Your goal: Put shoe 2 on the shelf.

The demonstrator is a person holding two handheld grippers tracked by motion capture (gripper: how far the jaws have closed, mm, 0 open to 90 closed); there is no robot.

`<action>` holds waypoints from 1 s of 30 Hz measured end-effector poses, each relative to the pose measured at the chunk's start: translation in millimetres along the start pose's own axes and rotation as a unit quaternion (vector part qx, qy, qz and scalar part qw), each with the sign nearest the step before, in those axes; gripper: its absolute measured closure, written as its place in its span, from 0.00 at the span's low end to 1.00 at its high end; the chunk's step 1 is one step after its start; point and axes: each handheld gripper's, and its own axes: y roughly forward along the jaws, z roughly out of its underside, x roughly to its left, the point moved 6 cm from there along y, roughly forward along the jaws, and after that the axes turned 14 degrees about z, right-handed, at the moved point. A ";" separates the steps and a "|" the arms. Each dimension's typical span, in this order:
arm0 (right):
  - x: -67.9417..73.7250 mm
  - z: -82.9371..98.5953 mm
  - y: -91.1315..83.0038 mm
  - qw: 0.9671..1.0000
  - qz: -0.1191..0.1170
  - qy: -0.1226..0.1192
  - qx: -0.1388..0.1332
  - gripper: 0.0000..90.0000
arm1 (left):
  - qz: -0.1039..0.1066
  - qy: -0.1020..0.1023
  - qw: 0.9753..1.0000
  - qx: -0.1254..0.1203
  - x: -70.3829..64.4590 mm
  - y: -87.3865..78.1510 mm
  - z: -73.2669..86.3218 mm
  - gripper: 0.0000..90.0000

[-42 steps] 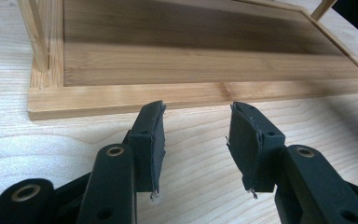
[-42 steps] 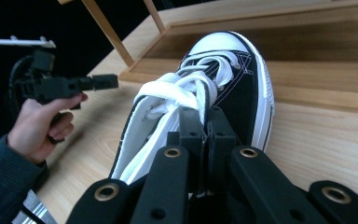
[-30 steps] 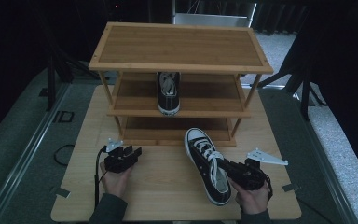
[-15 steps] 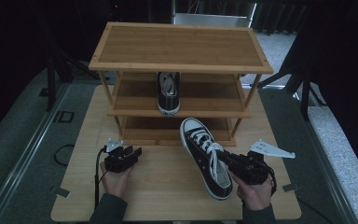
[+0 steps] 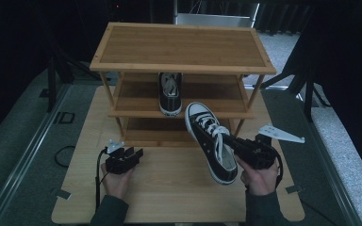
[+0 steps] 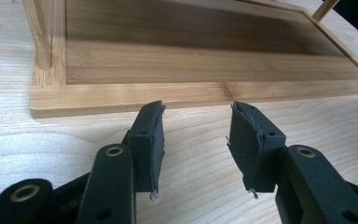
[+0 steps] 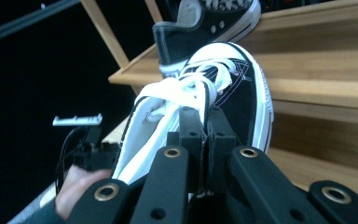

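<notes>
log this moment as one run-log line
right tongs: shut on black canvas sneaker, lifted, toe toward wooden shoe rack | left tongs: open, on table | matching sneaker: middle shelf

High view above, both claw cameras close on rack [image 5: 179, 47].

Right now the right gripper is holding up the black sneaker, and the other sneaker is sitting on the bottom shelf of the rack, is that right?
Not quite. The right gripper does hold the black sneaker up, but the other sneaker sits on the middle shelf of the rack, not the bottom one. The high view shows it.
</notes>
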 end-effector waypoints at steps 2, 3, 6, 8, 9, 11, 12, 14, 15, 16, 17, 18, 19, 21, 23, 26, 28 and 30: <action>-2.9 -5.9 4.2 1.000 0.002 0.008 -0.004 0.98 | 0.000 0.000 1.000 0.002 0.4 0.1 0.2 0.61; -4.6 -8.9 6.6 1.000 0.005 0.012 -0.005 0.98 | 0.001 0.000 1.000 0.002 0.4 0.3 0.3 0.61; -7.5 -15.2 11.6 1.000 0.006 0.019 -0.009 0.98 | 0.001 0.001 1.000 0.003 0.1 0.4 0.3 0.61; -9.9 -21.4 17.3 1.000 0.006 0.027 -0.015 0.98 | 0.000 0.000 1.000 0.001 -0.1 0.3 0.2 0.61; -11.7 -28.5 24.5 0.999 0.012 0.030 -0.020 0.98 | 0.000 0.000 1.000 0.002 0.3 -0.1 0.3 0.61; -13.3 -34.1 30.7 0.999 0.017 0.033 -0.024 0.98 | 0.001 -0.001 1.000 0.001 0.7 -0.3 0.2 0.61; -13.8 -37.5 34.6 0.999 0.020 0.035 -0.028 0.98 | 0.001 -0.001 1.000 0.001 0.7 -0.3 0.2 0.61; -14.9 -44.0 42.9 0.999 0.026 0.035 -0.033 0.98 | 0.002 -0.003 1.000 0.000 1.0 -0.5 -0.2 0.61; -15.3 -47.1 47.2 0.998 0.032 0.033 -0.035 0.98 | 0.001 -0.003 1.000 -0.001 1.4 -0.6 -0.3 0.61; -15.3 -47.1 47.2 0.998 0.032 0.033 -0.035 0.98 | 0.001 -0.003 1.000 -0.001 1.4 -0.6 -0.3 0.61; -15.6 -50.0 51.7 0.998 0.035 0.031 -0.037 0.98 | 0.001 -0.004 1.000 -0.001 1.8 -0.8 -0.3 0.61; -16.5 -54.1 59.8 0.998 0.042 0.030 -0.038 0.98 | 0.001 -0.004 1.000 -0.001 1.8 -0.8 -0.3 0.61; -16.5 -54.1 59.8 0.998 0.042 0.030 -0.038 0.98 | 0.001 -0.005 1.000 -0.001 2.0 -0.9 -0.3 0.61; -18.0 -57.0 69.0 0.998 0.048 0.034 -0.035 0.98 | 0.002 -0.005 1.000 0.000 2.2 -1.1 -0.3 0.61; -19.2 -58.0 76.0 0.997 0.053 0.035 -0.035 0.98 | 0.002 -0.005 1.000 -0.001 2.4 -1.1 -0.4 0.61; -23.3 -59.0 86.4 0.997 0.059 0.041 -0.032 0.98 | 0.003 -0.006 1.000 -0.001 1.7 -0.5 -0.3 0.61; -25.5 -60.1 91.1 0.997 0.064 0.042 -0.032 0.98 | 0.003 -0.006 1.000 -0.002 1.5 -0.1 -0.3 0.61; -27.9 -62.0 95.3 0.996 0.070 0.044 -0.032 0.98 | 0.003 -0.006 1.000 -0.001 1.7 0.2 -0.2 0.61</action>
